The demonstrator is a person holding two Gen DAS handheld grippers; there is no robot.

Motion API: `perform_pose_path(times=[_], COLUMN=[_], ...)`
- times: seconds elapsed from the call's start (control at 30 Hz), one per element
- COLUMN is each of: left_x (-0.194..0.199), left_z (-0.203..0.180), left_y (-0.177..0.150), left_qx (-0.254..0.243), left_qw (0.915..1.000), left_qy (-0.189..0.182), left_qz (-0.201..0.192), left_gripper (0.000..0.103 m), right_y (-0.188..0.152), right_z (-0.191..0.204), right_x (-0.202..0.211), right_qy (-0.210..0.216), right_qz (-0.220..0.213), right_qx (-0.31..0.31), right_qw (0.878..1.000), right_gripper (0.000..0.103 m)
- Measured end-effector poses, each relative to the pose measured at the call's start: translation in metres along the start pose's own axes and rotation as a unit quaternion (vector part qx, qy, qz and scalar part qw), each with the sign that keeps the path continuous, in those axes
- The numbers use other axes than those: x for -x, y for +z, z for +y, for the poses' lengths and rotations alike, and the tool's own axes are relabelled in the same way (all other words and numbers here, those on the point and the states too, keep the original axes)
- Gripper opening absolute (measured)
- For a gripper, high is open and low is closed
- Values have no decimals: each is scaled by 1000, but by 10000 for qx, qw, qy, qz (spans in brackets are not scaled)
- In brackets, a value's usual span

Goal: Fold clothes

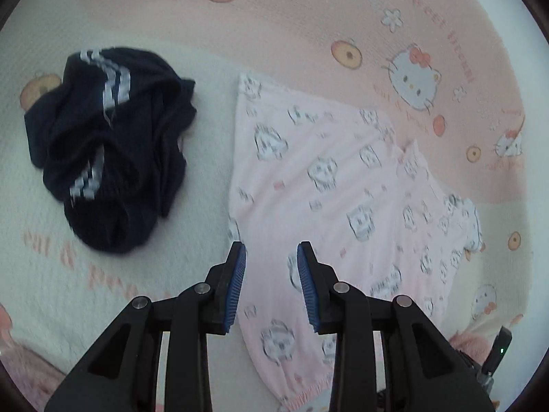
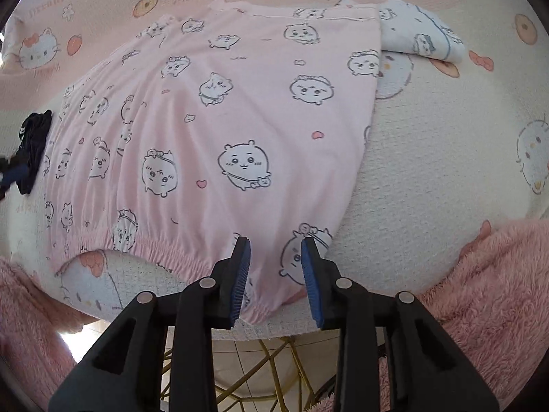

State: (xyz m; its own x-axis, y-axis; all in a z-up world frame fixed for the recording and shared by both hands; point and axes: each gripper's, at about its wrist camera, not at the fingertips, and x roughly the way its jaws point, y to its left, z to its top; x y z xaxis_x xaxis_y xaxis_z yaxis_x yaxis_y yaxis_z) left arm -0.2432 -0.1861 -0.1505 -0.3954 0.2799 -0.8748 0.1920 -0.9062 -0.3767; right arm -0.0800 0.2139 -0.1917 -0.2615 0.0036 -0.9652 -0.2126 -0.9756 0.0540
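Pink printed pyjamas [image 2: 240,110] lie flat beside crumpled navy garment [image 1: 113,144].

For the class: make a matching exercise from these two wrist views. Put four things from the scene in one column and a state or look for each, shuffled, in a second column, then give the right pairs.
Things
1. pink pyjama trousers
2. navy garment
3. white folded cloth
4. left gripper

States
A. crumpled in a heap, white stripes showing
B. open, nothing between the pads
C. spread flat, elastic waistband at the near edge
D. lying folded by the far corner of the trousers

Pairs: 1-C, 2-A, 3-D, 4-B
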Motion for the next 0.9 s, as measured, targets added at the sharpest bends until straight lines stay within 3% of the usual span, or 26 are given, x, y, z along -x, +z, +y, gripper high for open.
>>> perform_pose_path(times=[0.17,0.37,0.4,0.47,0.5,0.53,0.67,0.77,0.9], left_x=[-30,-71,-77,-85,-87,-89,-82,-76,-95], left_z=[19,27,26,24,21,18,14,16,11], left_y=[63,108,111,116,118,119,123,130,135], left_qx=[229,320,277,175,54,-85,-309,-367,-624], left_qw=[9995,9994,9996,9998,9999,9999,9993,9984,9967], left_qy=[65,-39,-55,-97,-104,-108,139,337,456], left_qz=[-201,-104,-90,-75,-62,-46,-139,-251,260], left_gripper=[33,33,33,33,29,4,4,4,6], right_y=[56,148,134,161,158,156,132,128,125], right_z=[30,85,72,85,86,87,99,106,110], right_x=[-26,-50,-35,-58,-57,-56,-64,-64,-63], right_qy=[147,95,96,156,251,347,507,335,238], right_qz=[-10,-327,-343,-332,-277,-222,97,-17,-82], right_qx=[348,847,873,795,720,645,676,812,911], right_qw=[9993,9958,9955,9962,9967,9971,9964,9961,9955], right_gripper=[31,32,32,32,33,33,33,34,35])
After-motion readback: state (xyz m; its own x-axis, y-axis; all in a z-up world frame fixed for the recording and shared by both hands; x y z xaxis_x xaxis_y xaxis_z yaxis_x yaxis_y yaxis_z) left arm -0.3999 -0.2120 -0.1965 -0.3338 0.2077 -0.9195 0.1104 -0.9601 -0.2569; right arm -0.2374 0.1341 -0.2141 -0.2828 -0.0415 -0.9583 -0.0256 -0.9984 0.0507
